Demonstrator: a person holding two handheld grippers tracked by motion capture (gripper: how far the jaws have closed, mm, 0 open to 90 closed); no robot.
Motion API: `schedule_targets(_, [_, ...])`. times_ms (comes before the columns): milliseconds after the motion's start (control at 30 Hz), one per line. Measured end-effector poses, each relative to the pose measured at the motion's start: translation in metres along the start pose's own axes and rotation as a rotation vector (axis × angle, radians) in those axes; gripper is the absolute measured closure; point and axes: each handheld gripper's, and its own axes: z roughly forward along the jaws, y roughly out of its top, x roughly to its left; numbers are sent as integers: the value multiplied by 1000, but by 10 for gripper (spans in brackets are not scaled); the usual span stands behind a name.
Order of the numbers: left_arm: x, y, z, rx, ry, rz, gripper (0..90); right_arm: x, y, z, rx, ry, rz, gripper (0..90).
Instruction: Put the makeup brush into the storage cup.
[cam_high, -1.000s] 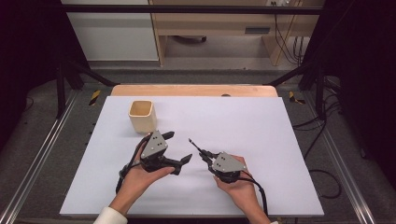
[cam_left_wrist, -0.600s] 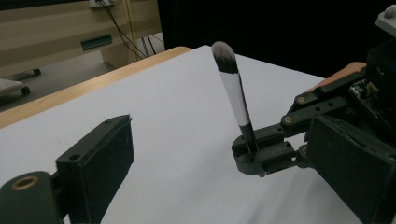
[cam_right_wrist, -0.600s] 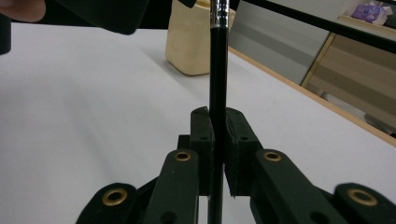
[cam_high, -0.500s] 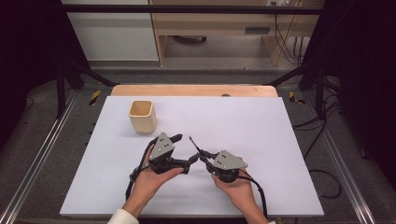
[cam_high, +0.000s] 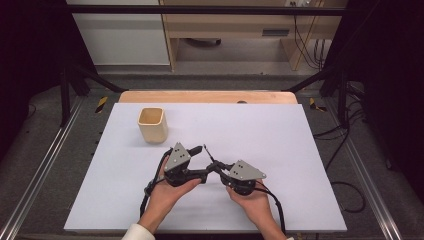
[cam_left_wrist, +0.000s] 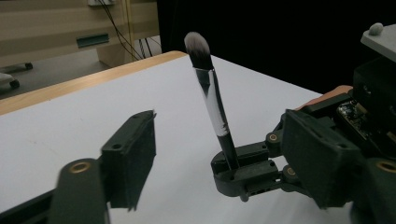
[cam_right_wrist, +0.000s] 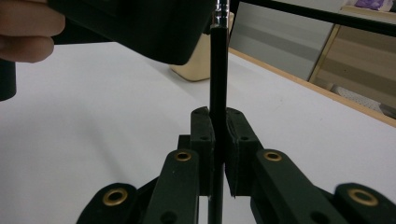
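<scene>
White table (cam_high: 300, 150), cup (cam_high: 152, 125) at 11 o'clock: brush (cam_left_wrist: 212, 100) pinched upright in right gripper (cam_right_wrist: 219, 135) fingers, left gripper (cam_left_wrist: 224, 154) fingers spread around it; handover likely, needing left to close.

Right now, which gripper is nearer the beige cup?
Left. The left gripper sits just in front and right of the beige cup; the right gripper, shut on the makeup brush, is farther right.
</scene>
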Motion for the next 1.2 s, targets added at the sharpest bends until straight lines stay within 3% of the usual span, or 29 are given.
schedule_targets(167, [-2,-2,3,7,0,0,421,-1,0,0,-6,5,16,833])
schedule_targets(200, [-2,-2,4,10,-3,2,480,0,0,0,-6,8,18,833])
schedule_targets(367, [-3,-2,5,9,7,3,566,0,0,0,-14,17,31,833])
schedule_targets(967, [-3,-7,10,-1,-35,-71,814,0,-1,0,-10,34,49,833])
schedule_targets(1133, [-7,-6,10,-3,-41,-47,835,1,-1,0,-10,37,48,827])
schedule_targets(1200, [-8,-5,10,-10,-35,-39,836,1,-1,1,-6,35,43,775])
